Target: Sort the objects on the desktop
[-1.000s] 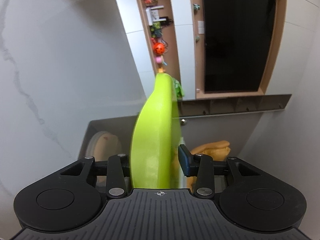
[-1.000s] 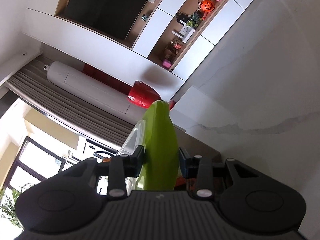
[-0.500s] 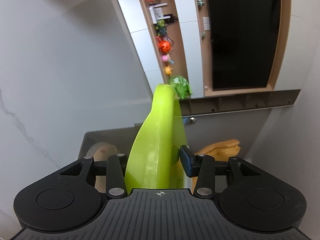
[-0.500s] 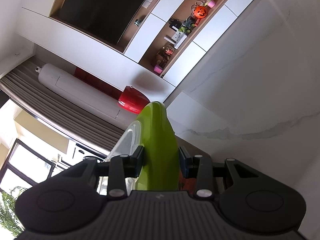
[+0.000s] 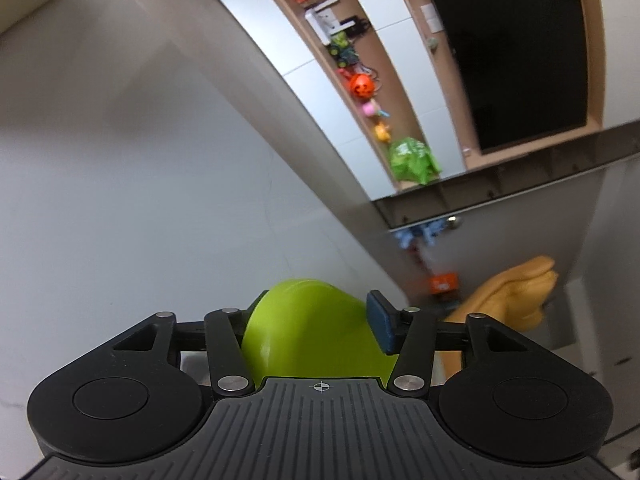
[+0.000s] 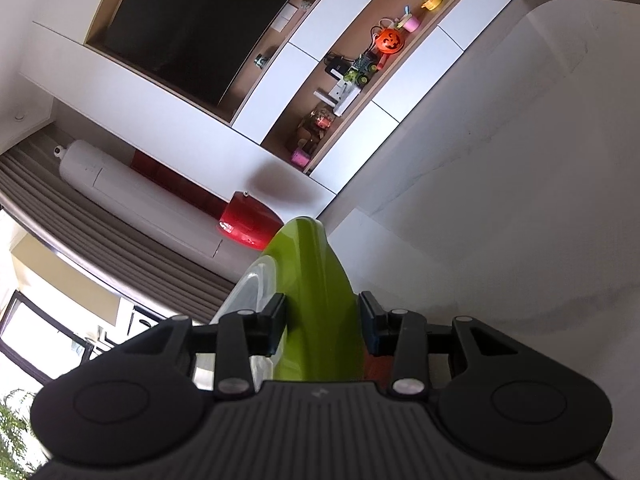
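A yellow cloth [image 5: 516, 296] and toy shelf [image 5: 360, 80] are seen beyond. A glossy lime-green dish [image 6: 312, 300] is clamped by the right gripper [image 6: 322, 326]; the left gripper [image 5: 316, 322] is opening around the dish.

Glossy plastic against matt black

The green plate [image 6: 316, 300] is showing smooth, shiny plastic; the grippers' ribbed black bodies are looking matt; the counter [image 5: 120, 200] is gleaming like polished marble.

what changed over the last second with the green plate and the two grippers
The left gripper has let go: its jaws are opening, and the lime-green plastic plate, which stood tall between them, now sits low, its broad face showing. The view swung, with the shelf of toys tilting. The right gripper stays clamped on the plate's edge.
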The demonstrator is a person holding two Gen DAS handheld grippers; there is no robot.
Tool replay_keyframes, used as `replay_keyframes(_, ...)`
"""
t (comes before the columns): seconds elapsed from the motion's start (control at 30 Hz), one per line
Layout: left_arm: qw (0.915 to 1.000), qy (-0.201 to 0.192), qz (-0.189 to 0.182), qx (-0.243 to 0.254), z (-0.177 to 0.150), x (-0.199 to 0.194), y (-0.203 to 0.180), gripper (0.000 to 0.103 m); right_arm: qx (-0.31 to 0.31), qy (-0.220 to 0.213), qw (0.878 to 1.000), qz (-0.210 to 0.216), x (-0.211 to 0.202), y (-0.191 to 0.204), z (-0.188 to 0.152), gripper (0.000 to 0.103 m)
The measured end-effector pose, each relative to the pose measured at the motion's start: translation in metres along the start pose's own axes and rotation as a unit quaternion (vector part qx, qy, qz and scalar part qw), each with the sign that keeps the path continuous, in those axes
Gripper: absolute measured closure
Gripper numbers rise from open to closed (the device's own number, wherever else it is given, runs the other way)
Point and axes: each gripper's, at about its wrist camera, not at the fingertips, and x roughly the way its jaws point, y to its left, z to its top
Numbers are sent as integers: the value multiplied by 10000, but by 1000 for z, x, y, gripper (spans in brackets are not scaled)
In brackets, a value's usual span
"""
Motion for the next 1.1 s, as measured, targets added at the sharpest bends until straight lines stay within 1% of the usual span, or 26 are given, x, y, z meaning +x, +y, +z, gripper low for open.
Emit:
replay_keyframes(0.07, 9999, 47, -141, -53, -13, -14, 7, 51, -9, 35, 9999, 164, -4, -3, -6, 62)
replay_keyframes(0.13, 9998, 83, -149, -126, -31, -26, 17, 43, 33, 102, 9995, 305, -7, -7, -10, 62)
replay_keyframes(0.17, 9996, 96, -164, -199, -41, -33, 24, 41, 64, 143, 9992, 359, -9, -8, -12, 62)
replay_keyframes(0.23, 9989, 11, -293, -363, -58, -49, 38, 25, 7, 98, 9994, 342, -10, -7, -12, 61)
replay_keyframes(0.33, 9979, -192, -324, -532, -74, -69, 51, 15, -183, -34, 9995, 252, -12, -2, -11, 63)
replay_keyframes(0.37, 9975, -169, -416, -541, -79, -73, 52, 14, -169, -45, 9995, 248, -12, -1, -11, 63)
replay_keyframes(0.43, 9957, 28, -781, -494, -93, -74, 50, 13, -62, 12, 9995, 318, -13, -4, -12, 61)
replay_keyframes(0.47, 9944, 133, -944, -456, -100, -71, 48, 12, 34, 113, 9993, 348, -12, -6, -12, 56)
replay_keyframes(0.5, 9942, 206, -969, -408, -105, -68, 44, 12, 133, 140, 9991, 366, -10, -9, -11, 54)
replay_keyframes(0.57, 9962, 282, -775, -292, -113, -59, 36, 15, 211, 150, 9989, 387, -8, -11, -10, 53)
replay_keyframes(0.6, 9975, 291, -602, -231, -113, -53, 33, 23, 171, 143, 9990, 390, -8, -10, -11, 57)
replay_keyframes(0.63, 9984, 308, -435, -206, -111, -49, 31, 36, 132, 136, 9991, 392, -9, -9, -11, 59)
replay_keyframes(0.67, 9986, 323, -343, -233, -107, -46, 32, 36, 80, 115, 9992, 364, -12, -6, -14, 62)
replay_keyframes(0.73, 9978, 367, -434, -348, -96, -40, 34, 40, 42, 34, 9995, 317, -17, -4, -19, 61)
replay_keyframes(0.77, 9977, 383, -442, -339, -91, -38, 34, 40, 110, -2, 9994, 325, -20, -5, -22, 61)
replay_keyframes(0.87, 9989, 343, -283, -165, -74, -33, 27, 38, 234, -72, 9993, 299, -23, -6, -27, 61)
replay_keyframes(1.0, 9997, 187, -98, -142, -53, -27, 27, 33, 151, -63, 9997, 188, -13, 2, -23, 61)
replay_keyframes(1.1, 9998, 69, -76, -164, -38, -21, 32, 33, 119, -94, 9998, 157, -1, 6, -16, 60)
